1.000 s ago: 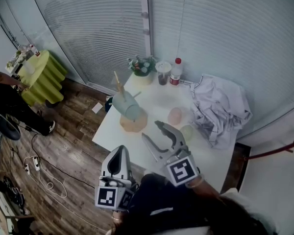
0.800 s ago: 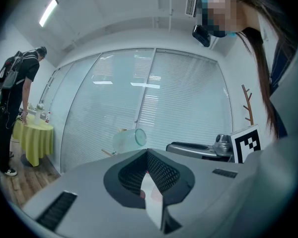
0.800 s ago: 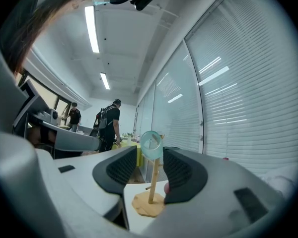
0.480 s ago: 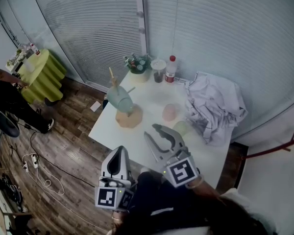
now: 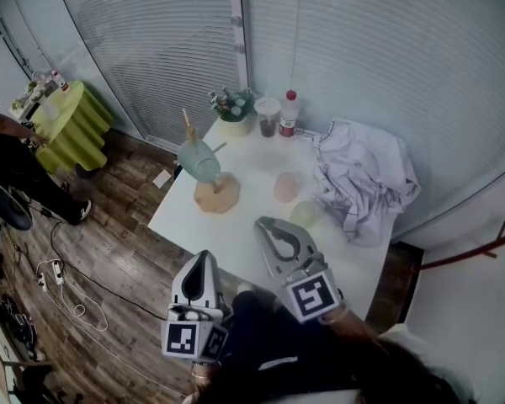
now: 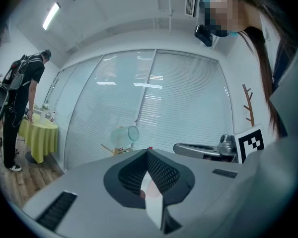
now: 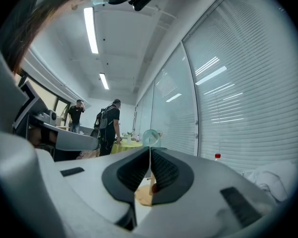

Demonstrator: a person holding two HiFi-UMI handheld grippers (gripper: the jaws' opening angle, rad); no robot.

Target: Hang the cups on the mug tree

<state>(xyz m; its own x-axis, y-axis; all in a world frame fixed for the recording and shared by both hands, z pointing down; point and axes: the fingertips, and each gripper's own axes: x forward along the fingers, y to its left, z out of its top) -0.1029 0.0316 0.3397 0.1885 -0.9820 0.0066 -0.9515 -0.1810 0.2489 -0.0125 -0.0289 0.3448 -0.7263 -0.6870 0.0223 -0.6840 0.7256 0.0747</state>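
One cup hung, two left.
Head view: blue cup [image 5: 199, 160] on mug tree [image 5: 216, 195]; pink cup [image 5: 286, 187], green cup [image 5: 305, 215] on table [image 5: 236, 232]. Left gripper view: left hand-held gripper [image 6: 148, 153] pinched together, empty. Right gripper view: right hand-held gripper [image 7: 150, 150] just closed, empty.

We see a white table [image 5: 227, 234] over a brown floor [image 5: 109, 251] patterned in planks. On the table, the mug tree [image 5: 216, 194] is pale wood, and the blue-green cup [image 5: 199, 160] on it is a pale, milky shade. Also on the table are a pink cup [image 5: 285, 187], a pale green cup [image 5: 305, 215], a white cloth [image 5: 362, 179] with faint dark lines, and a red-capped bottle [image 5: 289, 114]. Left of the table we see a yellow-green drape [image 5: 76, 129]. Behind the table, white blinds [image 5: 151, 49] show fine horizontal stripes.
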